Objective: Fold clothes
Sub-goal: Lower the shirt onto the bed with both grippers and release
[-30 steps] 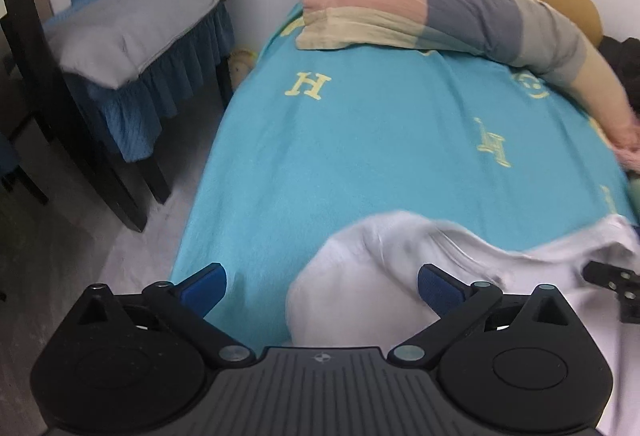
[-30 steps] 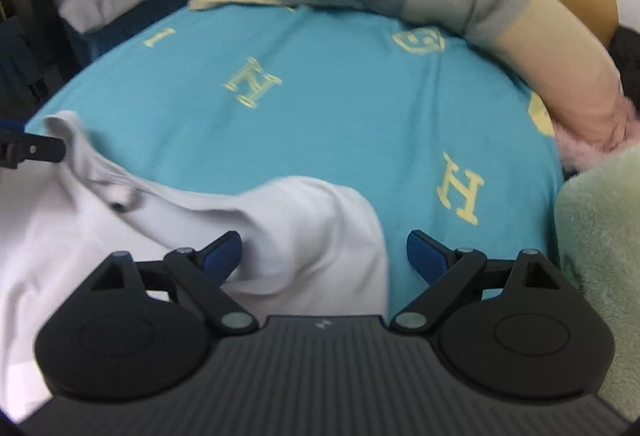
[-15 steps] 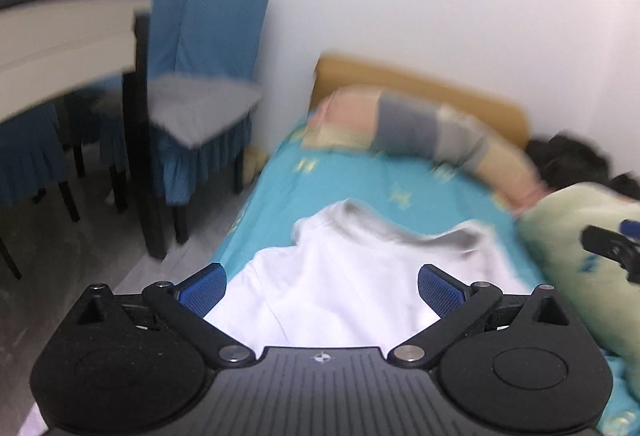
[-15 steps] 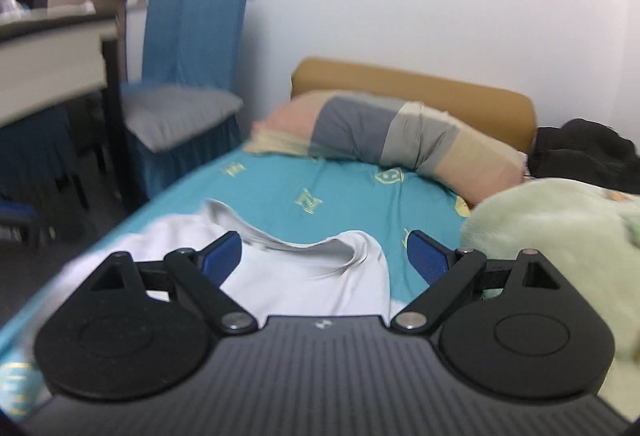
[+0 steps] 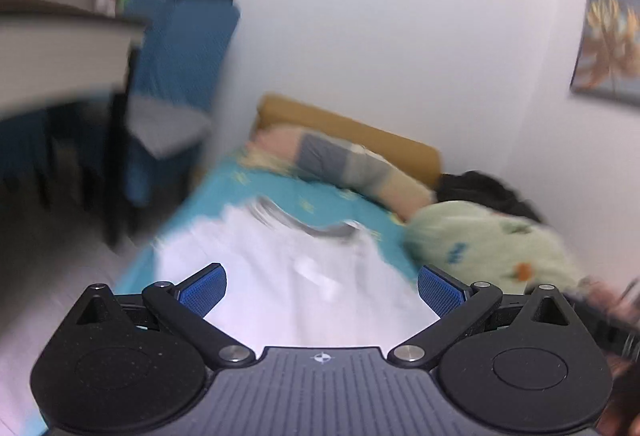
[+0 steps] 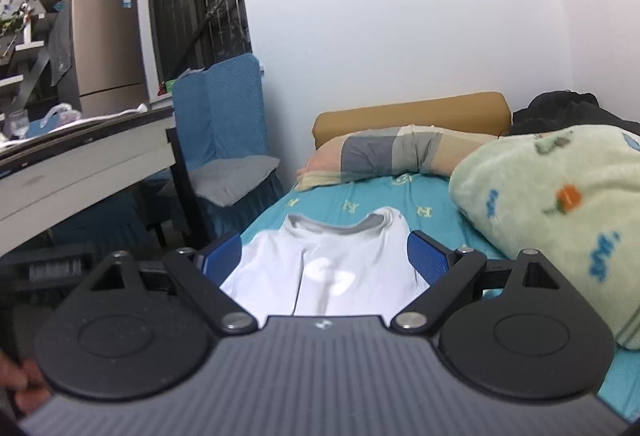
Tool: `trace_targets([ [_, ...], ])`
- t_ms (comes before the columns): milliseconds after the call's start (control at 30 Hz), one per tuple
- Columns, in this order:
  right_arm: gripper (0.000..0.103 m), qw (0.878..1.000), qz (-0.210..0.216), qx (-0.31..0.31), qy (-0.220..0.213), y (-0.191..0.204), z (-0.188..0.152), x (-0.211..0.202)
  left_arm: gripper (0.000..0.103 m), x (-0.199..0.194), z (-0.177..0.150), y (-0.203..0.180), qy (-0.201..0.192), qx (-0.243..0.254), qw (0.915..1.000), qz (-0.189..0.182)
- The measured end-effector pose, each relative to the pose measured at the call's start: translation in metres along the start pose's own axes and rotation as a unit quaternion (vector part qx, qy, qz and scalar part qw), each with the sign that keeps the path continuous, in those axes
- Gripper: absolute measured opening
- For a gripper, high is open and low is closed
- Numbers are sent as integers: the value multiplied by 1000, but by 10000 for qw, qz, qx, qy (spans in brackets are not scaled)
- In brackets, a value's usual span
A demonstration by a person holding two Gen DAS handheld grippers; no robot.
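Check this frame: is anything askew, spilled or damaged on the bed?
Nothing spilled or damaged. The white shirt lies flat on the teal sheet, collar toward the pillow, one shoulder slightly bunched. A green blanket sits heaped beside it. Both grippers, left and right, are open and empty. The left view is blurred.

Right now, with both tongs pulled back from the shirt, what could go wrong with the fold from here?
1. The white shirt lies close to the green blanket; a sideways fold could snag on it.
2. The left wrist view is motion-blurred, so the left tongs may come down off target.
3. Both tongs, the right tongs included, are open and empty; a poor regrasp could bunch the collar.
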State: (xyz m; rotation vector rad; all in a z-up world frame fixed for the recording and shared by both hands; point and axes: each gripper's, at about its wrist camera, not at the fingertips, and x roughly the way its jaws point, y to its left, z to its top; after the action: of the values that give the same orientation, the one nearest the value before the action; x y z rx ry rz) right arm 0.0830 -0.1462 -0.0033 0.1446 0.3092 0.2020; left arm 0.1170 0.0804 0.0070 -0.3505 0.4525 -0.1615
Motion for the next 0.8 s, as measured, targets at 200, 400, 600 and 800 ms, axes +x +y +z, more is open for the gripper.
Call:
trace_targets([
  [200,91,9985,-90,542,52,-27,-22,-5,103,52,5,79,17,-1655,9856,352],
  [400,91,9977,-429,510,154,-36,-48,17,98,110,-5,157,52,-2571,9612,1000],
  [600,91,9957,-497,682,381,-55,-61,45,83,163,-15,194,62,-2878,9497,1236],
  [800,91,9921,-496,935,675,-69,-72,70,31,212,-25,198,451,-2401,9561,1619],
])
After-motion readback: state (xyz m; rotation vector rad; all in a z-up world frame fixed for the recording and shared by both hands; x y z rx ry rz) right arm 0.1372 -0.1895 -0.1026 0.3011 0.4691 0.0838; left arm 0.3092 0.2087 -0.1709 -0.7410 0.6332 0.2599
